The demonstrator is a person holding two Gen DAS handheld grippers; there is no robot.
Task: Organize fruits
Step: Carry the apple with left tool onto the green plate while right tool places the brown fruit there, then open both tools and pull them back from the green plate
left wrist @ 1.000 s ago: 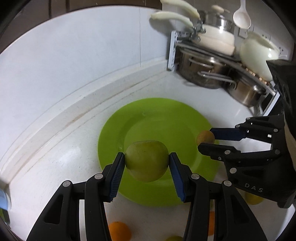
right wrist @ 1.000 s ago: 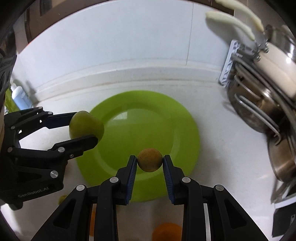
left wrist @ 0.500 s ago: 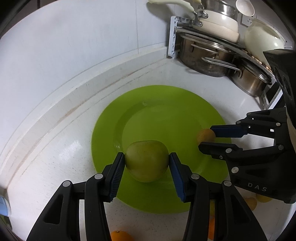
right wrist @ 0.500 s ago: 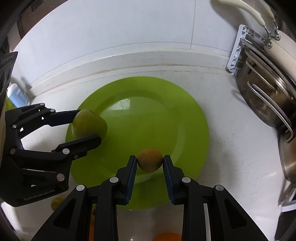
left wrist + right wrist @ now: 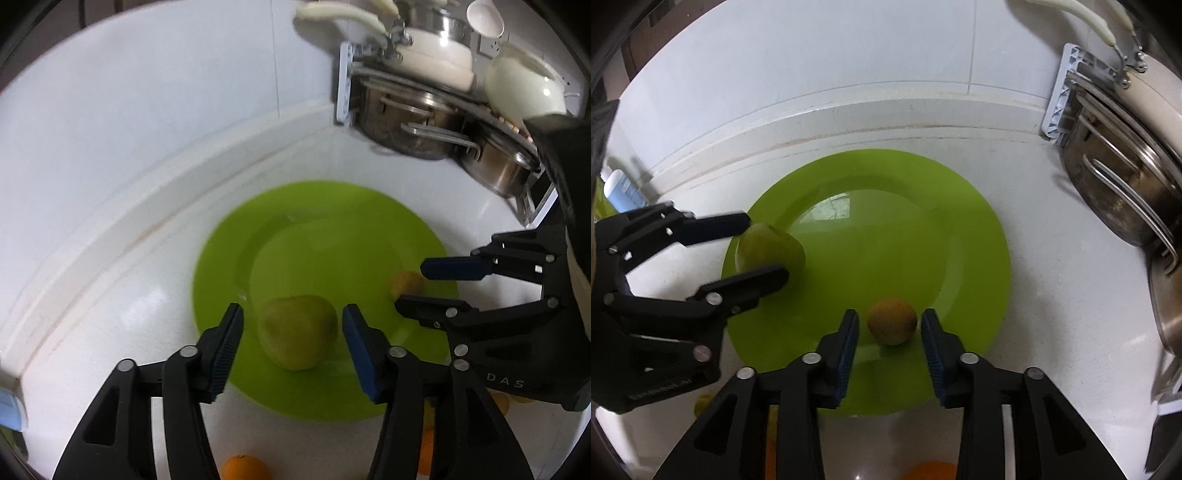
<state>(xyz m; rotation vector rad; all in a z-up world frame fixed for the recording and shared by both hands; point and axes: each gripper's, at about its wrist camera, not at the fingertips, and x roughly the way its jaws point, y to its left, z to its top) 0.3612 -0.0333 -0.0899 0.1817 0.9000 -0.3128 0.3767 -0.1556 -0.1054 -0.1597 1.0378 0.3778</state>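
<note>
A green apple [image 5: 298, 332] lies on the near-left part of the round green plate [image 5: 332, 229]. My left gripper [image 5: 291, 332] is open, its jaws apart on either side of the apple without touching it. A small brown round fruit [image 5: 892, 320] lies on the plate's [image 5: 886, 221] near-right part. My right gripper [image 5: 889, 332] is open around it, clear of its sides. The apple [image 5: 770, 251] and left gripper [image 5: 753, 247] also show in the right wrist view, and the brown fruit [image 5: 406, 284] and right gripper [image 5: 413, 284] in the left wrist view.
Oranges [image 5: 243, 467] and other fruits lie on the white counter [image 5: 122, 332] in front of the plate. A rack of steel pots [image 5: 424, 122] and white cookware stands at the back right. The white wall [image 5: 849, 55] runs behind. A blue-labelled bottle [image 5: 622, 184] stands at left.
Both grippers lowered to the plate and opened. The apple and the small brown fruit were let go and now rest on the plate.
</note>
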